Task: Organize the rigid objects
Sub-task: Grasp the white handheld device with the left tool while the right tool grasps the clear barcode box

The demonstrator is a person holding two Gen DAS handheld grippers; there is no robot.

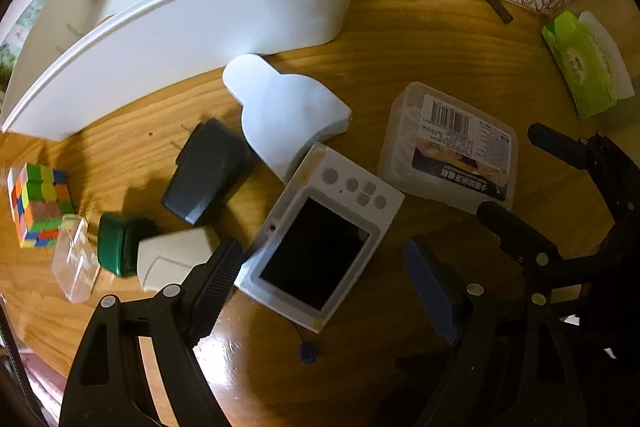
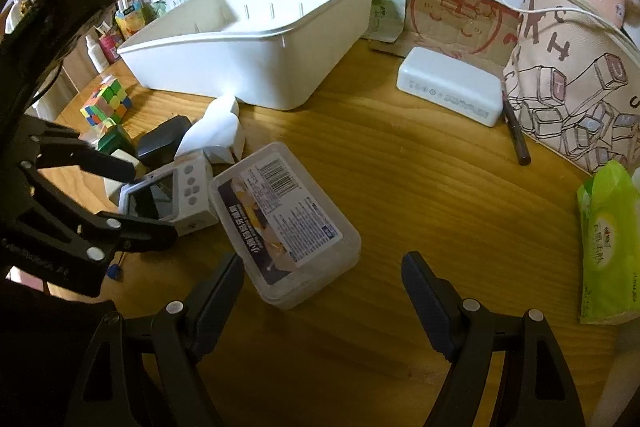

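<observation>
Left gripper wide, straddling the camera; right gripper wide, empty, near the clear box. Better squared to the camera's long edges, then carried over the bin rim.

Left wrist view looks straight down, close above the wooden table; right wrist view slants down, sharing the white bin.

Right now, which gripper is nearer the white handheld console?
Left. The left gripper hangs directly over the white handheld console, fingers straddling it. The right gripper sits off to the side, by the clear plastic box.
</observation>
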